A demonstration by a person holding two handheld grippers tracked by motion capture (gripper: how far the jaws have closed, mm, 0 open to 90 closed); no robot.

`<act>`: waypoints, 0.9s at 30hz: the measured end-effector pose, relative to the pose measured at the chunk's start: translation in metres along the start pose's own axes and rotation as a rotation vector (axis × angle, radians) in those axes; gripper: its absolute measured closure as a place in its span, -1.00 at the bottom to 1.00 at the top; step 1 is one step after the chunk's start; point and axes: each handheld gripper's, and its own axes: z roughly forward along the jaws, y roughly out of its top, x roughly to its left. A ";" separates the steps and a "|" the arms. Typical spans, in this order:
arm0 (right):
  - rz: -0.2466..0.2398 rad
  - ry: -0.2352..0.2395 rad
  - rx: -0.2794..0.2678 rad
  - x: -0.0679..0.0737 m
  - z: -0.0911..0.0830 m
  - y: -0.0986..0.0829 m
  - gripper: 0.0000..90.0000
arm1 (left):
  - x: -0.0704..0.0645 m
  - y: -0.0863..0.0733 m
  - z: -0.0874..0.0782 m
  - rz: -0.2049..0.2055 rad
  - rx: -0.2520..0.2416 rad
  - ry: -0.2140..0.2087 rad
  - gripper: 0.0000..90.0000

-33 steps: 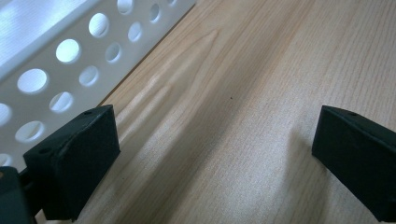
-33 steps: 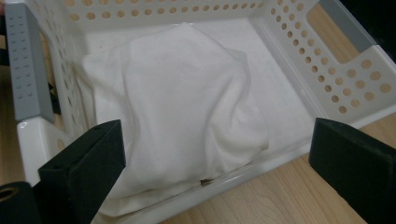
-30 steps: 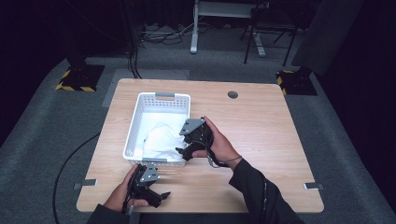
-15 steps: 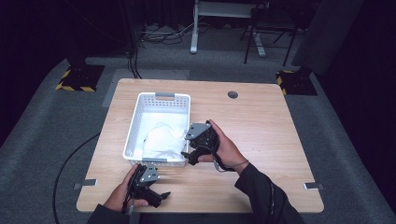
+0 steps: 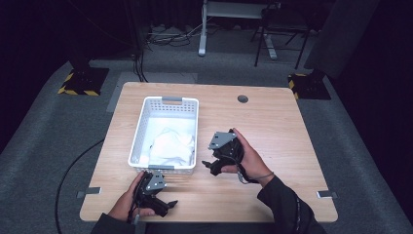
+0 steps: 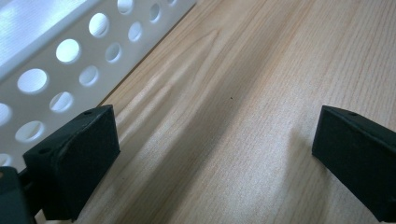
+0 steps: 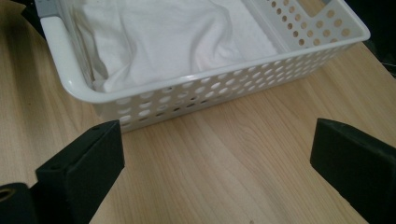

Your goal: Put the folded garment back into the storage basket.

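Observation:
A white perforated basket (image 5: 141, 126) stands on the left half of the wooden table, and a crumpled white cloth (image 5: 169, 146) lies inside it. In the right gripper view the basket (image 7: 224, 88) and cloth (image 7: 173, 32) lie just ahead. My right gripper (image 5: 208, 167) hovers to the right of the basket, open and holding nothing; its jaws stand wide apart over bare wood. My left gripper (image 5: 171, 204) rests near the table's front edge, below the basket's near end, also open and empty. The basket's holed wall (image 6: 60, 60) runs along the left of the left gripper view.
The wooden table (image 5: 292, 136) has a round cable hole (image 5: 242, 99) at the back. Grey tape marks (image 5: 325, 194) sit at its front corners. Beyond the table are desk legs (image 5: 202, 34) and yellow-black weighted bases (image 5: 80, 80) on the carpet.
My right gripper has drawn back out of the basket, moving right and toward the person, and now hovers over bare table. The left gripper has stayed put.

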 end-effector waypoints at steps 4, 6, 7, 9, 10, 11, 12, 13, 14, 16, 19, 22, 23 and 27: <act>0.005 -0.010 0.000 -0.002 -0.004 -0.005 -0.94 | 0.000 0.000 0.000 -0.001 0.000 0.000 -0.99; 0.007 -0.015 0.006 -0.004 -0.009 -0.010 -0.95 | 0.000 0.000 0.000 0.000 0.000 0.000 -0.99; 0.007 -0.015 0.006 -0.004 -0.009 -0.010 -0.95 | 0.000 0.000 0.000 0.000 0.000 0.000 -0.99; 0.013 -0.013 0.008 -0.004 -0.012 -0.013 -0.95 | 0.000 0.000 0.000 -0.002 0.000 0.000 -0.99; 0.008 -0.020 0.008 -0.005 -0.013 -0.015 -0.95 | 0.000 0.000 0.000 0.000 0.000 0.000 -0.99; 0.006 -0.033 0.008 -0.005 -0.015 -0.017 -0.95 | 0.000 0.000 0.000 -0.001 0.000 -0.001 -0.99; 0.009 -0.041 0.010 -0.005 -0.016 -0.019 -0.96 | 0.000 0.000 0.000 0.000 0.000 0.000 -0.99; 0.012 -0.044 0.011 -0.005 -0.017 -0.020 -0.96 | 0.000 0.000 0.000 0.000 0.000 0.001 -0.99; 0.013 -0.041 0.011 -0.006 -0.019 -0.022 -0.96 | 0.000 0.000 0.000 -0.001 -0.001 -0.001 -0.99; 0.011 -0.045 0.011 -0.006 -0.022 -0.024 -0.94 | 0.000 0.000 0.000 0.000 0.000 0.000 -0.99; 0.000 -0.050 0.012 -0.005 -0.026 -0.028 -0.94 | 0.000 0.000 0.000 -0.001 0.000 -0.001 -0.99; 0.002 -0.053 0.015 -0.006 -0.029 -0.032 -0.95 | 0.000 0.000 0.000 -0.001 0.000 -0.001 -0.99; 0.002 -0.058 0.015 -0.006 -0.030 -0.033 -0.95 | 0.000 0.000 0.000 -0.002 0.000 0.000 -0.99; 0.003 -0.067 0.021 -0.007 -0.034 -0.039 -0.95 | 0.000 0.000 0.000 -0.001 0.000 -0.001 -0.99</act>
